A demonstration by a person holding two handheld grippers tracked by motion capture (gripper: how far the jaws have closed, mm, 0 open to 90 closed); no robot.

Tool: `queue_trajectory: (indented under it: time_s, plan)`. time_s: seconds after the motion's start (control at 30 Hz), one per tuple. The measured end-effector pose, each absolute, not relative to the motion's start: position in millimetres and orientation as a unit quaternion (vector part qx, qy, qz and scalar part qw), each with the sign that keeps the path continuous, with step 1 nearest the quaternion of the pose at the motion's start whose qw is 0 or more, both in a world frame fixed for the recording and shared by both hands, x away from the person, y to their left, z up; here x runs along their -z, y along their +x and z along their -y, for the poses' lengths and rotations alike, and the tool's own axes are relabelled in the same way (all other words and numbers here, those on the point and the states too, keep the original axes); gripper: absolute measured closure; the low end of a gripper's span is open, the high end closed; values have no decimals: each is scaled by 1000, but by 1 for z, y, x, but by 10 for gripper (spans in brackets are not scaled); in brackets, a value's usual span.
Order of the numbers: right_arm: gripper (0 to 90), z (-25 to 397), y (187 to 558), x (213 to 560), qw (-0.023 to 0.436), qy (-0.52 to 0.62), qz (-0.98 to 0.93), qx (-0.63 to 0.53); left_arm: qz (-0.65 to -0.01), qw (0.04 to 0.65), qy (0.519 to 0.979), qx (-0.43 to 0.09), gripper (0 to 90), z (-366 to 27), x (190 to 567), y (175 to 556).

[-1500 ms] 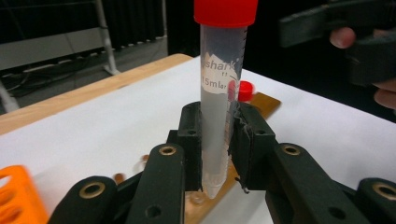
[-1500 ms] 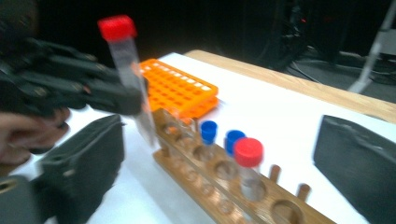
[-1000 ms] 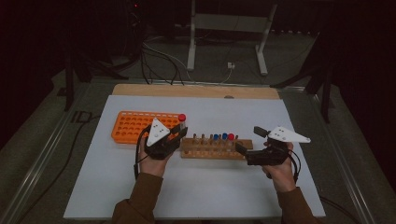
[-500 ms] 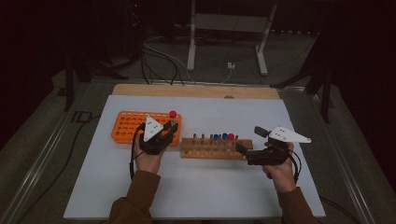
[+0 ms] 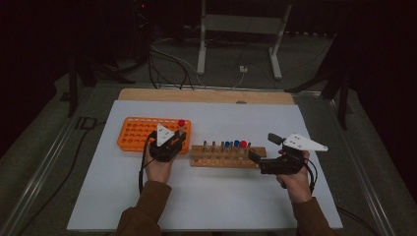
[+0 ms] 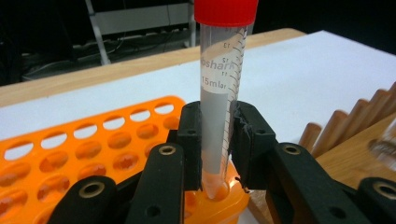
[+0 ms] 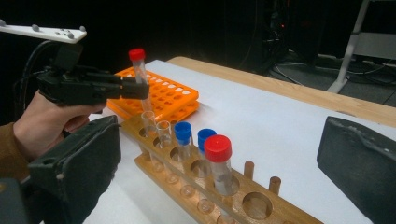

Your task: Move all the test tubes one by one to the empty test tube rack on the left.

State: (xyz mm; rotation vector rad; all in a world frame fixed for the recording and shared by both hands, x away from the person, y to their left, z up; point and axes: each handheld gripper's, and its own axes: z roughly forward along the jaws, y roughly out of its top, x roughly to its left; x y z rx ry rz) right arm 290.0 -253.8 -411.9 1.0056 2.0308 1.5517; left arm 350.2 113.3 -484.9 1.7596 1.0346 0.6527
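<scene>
Holding a red-capped tube (image 6: 219, 100) clamped upright, L gripper (image 5: 169, 142) has its tip at orange rack's (image 5: 133, 135) near-right corner hole; misalignment w/ rim may jam or tip it. R gripper (image 5: 265, 155) gapes apart by wooden rack (image 5: 216, 160).

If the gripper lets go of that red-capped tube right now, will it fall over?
Probably not far: the red-capped tube has its pointed tip already in a hole of the orange rack, which should catch it. It looks empty, so likely light. Its smooth, round wall could slip, or roll if laid flat. The left gripper clamps it.
</scene>
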Motion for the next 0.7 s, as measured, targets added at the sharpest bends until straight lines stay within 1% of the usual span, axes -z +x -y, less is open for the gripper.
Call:
queue_trajectory:
  time_s: [0.7]
  plan:
    - [0, 254, 288, 411, 196, 354, -726, -556, -427, 455, 735, -264, 755, -111, 510, 347]
